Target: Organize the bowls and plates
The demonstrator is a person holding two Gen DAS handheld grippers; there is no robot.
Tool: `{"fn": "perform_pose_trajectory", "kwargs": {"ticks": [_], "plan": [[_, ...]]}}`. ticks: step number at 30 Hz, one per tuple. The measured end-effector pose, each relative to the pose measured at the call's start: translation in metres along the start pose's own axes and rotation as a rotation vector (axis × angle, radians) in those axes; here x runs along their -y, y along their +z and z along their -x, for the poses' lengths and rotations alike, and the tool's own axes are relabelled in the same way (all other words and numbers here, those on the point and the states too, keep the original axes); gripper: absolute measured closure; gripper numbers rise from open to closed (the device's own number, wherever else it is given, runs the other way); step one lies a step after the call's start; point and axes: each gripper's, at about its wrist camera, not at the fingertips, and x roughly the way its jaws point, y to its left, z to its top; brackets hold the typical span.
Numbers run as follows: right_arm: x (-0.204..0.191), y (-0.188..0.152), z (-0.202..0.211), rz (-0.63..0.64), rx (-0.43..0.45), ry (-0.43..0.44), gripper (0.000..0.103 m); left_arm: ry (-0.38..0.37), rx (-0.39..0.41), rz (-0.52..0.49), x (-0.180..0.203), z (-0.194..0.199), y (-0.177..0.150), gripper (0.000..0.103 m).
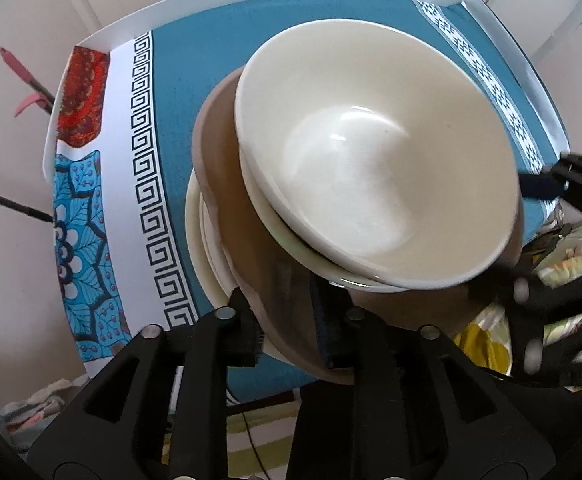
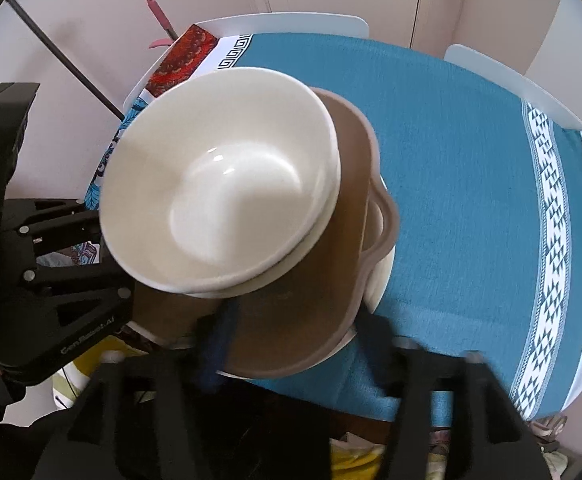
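Stack sits near the bench (image 1: 195, 80) edge: cream bowl (image 1: 375, 168) on brown dish (image 1: 227, 168) over plates.

Left tool (image 1: 291, 330) straddles the brown rim at 6 o'clock, slightly parted. Right tool (image 2: 291, 344) spread wide.

Withdraw both straight back, without nudging the rim.

A glossy cream ceramic bowl (image 2: 219, 184) nests atop a brown handled plastic tray (image 2: 315, 280) and white plates (image 2: 383, 280) near the teal-clothed surface's (image 2: 451, 160) near-left edge; the right gripper (image 2: 295, 344) straddles the tray's rim, jaws apart.
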Motion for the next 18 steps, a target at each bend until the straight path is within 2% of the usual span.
{"fn": "perform_pose_trajectory", "kwargs": {"ticks": [1, 2, 7, 10, 11, 12, 18], "plan": [[0.000, 0.000, 0.001, 0.003, 0.005, -0.003, 0.020, -0.010, -0.004, 0.000, 0.001, 0.001, -0.001, 0.075], [0.001, 0.001, 0.002, 0.000, 0.012, 0.002, 0.020, -0.016, -0.006, 0.000, 0.002, 0.001, -0.001, 0.068], [0.009, 0.002, 0.003, -0.007, 0.009, 0.002, 0.020, -0.028, -0.011, 0.019, 0.008, 0.002, -0.003, 0.057], [0.015, -0.001, 0.007, -0.012, 0.011, 0.001, 0.020, -0.030, 0.000, 0.025, 0.012, 0.007, -0.004, 0.037], [0.019, -0.002, 0.011, -0.021, 0.023, 0.004, 0.020, -0.007, 0.004, 0.024, 0.014, 0.009, -0.004, 0.021], [0.023, -0.002, 0.014, -0.031, 0.031, 0.008, 0.020, 0.012, 0.011, 0.024, 0.015, 0.011, -0.005, 0.014], [0.035, -0.009, 0.023, -0.054, 0.055, 0.019, 0.020, -0.003, 0.024, 0.107, 0.005, 0.022, -0.016, 0.014]]}}
